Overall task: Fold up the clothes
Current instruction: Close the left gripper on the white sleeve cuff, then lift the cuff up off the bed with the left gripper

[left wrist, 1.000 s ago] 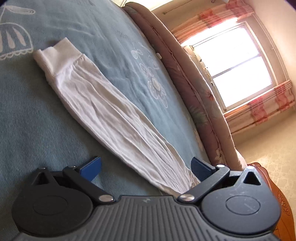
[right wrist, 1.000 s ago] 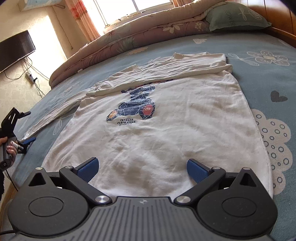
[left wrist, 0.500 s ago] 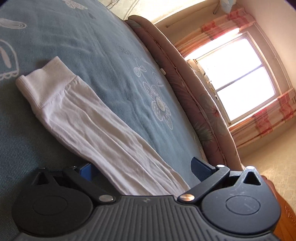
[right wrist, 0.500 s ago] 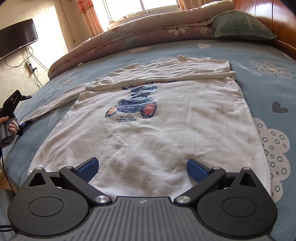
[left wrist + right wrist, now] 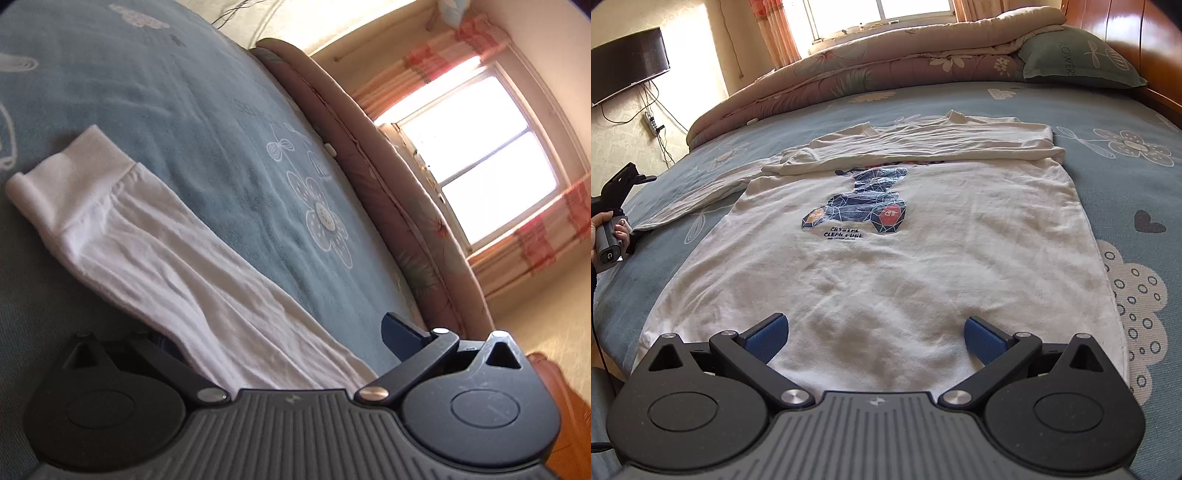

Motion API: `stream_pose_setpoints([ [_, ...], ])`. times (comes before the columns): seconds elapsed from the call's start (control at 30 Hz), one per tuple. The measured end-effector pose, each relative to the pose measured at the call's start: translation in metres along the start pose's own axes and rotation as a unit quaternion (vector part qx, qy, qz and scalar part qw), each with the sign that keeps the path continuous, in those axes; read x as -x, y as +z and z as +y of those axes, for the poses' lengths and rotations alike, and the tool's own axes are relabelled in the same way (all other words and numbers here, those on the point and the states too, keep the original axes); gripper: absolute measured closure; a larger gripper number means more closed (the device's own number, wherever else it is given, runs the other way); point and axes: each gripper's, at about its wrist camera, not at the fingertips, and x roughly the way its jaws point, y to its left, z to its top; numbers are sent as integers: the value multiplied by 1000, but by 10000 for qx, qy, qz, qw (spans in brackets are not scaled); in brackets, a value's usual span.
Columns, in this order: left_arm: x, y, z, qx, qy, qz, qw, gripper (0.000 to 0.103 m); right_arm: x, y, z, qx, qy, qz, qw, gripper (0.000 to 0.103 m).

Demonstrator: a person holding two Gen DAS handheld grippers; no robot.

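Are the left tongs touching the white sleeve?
Touching. In the left wrist view the sleeve runs between the open left tongs and drapes over one pad, hiding it; the other pad stands clear.

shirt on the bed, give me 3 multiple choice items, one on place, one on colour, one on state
1. Where does the free sleeve lie?
A. on the blue bedspread
B. on the pillow
C. on the floor

2. What colour is the shirt?
A. red
B. white
C. black

3. How does the right hand-held gripper stand?
A. shut on the hem
B. shut on the collar
C. open over the hem

A: in the left wrist view the sleeve runs flat across the bedspread.
B: the cloth is white with a dark print on the chest.
C: both blue pads stand wide apart with shirt cloth showing between them.
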Motion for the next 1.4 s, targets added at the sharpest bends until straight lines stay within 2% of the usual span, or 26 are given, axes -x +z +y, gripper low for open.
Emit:
stream_pose_setpoints([
  [0.03,-3,1,-1,-124,22,-51,9999,1,0,0,1,21,-9,2,10000,0],
  [0.17,-10,11,1,215,184,-324,9991,1,0,-1,1,64,-22,5,10000,0],
  [0.2,-9,10,-3,165,191,-229,9994,1,0,0,1,53,-16,4,10000,0],
  [0.27,-6,10,-8,106,129,-159,9997,1,0,0,0,30,-3,2,10000,0],
  [0.43,6,17,-24,-77,-208,-296,9993,1,1,0,-2,-10,36,-6,10000,0],
  [0.6,12,21,-45,-244,-308,-248,9989,1,3,0,-5,-131,125,-25,9998,0],
  [0.97,16,10,-117,-499,-800,232,9953,1,8,1,-10,-379,366,-30,9986,0],
  [1.23,14,-6,-165,-545,-971,504,9925,1,14,1,-17,-646,676,-58,9956,0],
  [1.4,10,-20,-193,-549,-1088,669,9903,1,12,-1,-18,-718,819,97,9940,0],
])
